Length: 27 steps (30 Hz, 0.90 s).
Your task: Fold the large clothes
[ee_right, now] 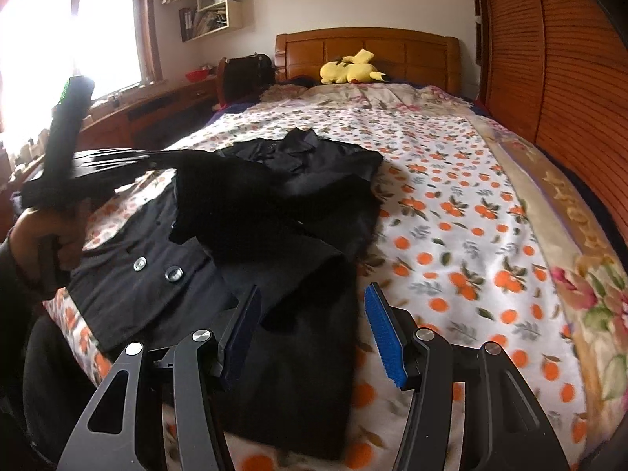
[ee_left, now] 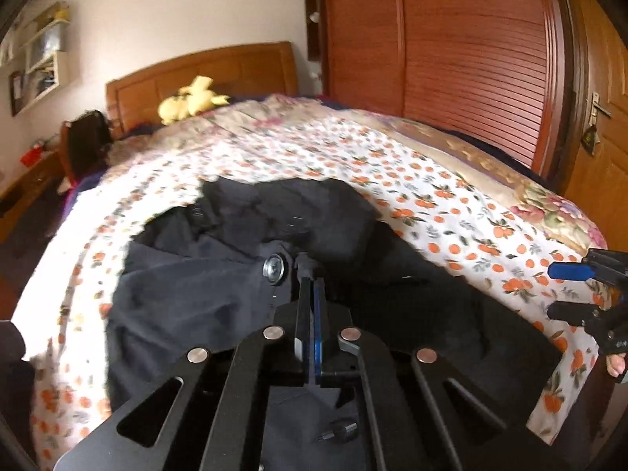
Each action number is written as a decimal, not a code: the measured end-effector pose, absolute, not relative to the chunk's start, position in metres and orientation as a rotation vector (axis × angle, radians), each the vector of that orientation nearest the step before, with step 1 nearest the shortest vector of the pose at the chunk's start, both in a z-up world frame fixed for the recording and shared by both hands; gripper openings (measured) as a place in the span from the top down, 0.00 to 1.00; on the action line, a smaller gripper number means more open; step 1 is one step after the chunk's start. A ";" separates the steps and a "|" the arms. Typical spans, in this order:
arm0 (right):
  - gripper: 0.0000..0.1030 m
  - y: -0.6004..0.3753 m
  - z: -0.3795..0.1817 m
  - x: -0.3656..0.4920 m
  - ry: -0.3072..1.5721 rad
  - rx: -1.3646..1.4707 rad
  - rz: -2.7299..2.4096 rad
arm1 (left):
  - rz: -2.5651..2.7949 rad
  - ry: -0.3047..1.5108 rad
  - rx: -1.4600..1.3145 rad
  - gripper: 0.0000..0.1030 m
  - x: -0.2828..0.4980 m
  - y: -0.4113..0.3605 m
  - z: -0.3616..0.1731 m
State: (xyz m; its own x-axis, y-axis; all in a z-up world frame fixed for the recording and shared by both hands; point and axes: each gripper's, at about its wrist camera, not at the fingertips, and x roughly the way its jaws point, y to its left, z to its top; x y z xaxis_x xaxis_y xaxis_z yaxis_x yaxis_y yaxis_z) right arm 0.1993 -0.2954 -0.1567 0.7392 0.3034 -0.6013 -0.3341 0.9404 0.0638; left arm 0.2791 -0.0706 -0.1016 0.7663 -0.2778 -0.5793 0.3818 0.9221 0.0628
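The black coat (ee_right: 274, 235) lies spread on the bed's orange-print sheet (ee_right: 451, 216), toward the window side and the foot, one lower corner reaching the sheet's near edge. Beyond the coat, toward the wooden headboard (ee_right: 365, 49), the sheet is bare, as is a broad strip between the coat and the louvred wardrobe (ee_right: 557, 78). The left gripper (ee_left: 310, 278) has its jaws pressed together on a fold of the coat's cloth just beside a silver button (ee_left: 274, 267), and in the right wrist view the cloth it holds stands raised off the coat. The right gripper (ee_right: 314, 325) hangs over the coat's lower part nearest the foot, jaws apart, with nothing pinched between them; whether its pads touch the cloth cannot be told. A hand (ee_right: 43, 235) grips the left tool's handle on the coat's window side. A yellow plush toy (ee_right: 349, 68) lies against the headboard, well apart from the coat. Wall shelves (ee_right: 216, 4) above the bed's head corner hold books and small items too blurred to name.
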 end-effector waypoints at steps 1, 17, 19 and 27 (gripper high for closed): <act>0.49 -0.290 -0.157 0.200 0.652 -0.046 0.352 | -0.344 0.591 0.187 0.99 0.276 -0.059 -0.100; 0.49 -0.233 -0.171 0.220 0.638 -0.080 0.351 | -0.239 0.567 0.072 1.00 0.245 0.052 -0.106; 0.49 -0.235 -0.180 0.222 0.642 -0.070 0.354 | -0.214 0.558 0.054 1.00 0.236 0.064 -0.105; 0.49 -0.246 -0.206 0.231 0.637 0.040 0.357 | -0.097 0.594 0.028 1.00 0.222 0.103 -0.120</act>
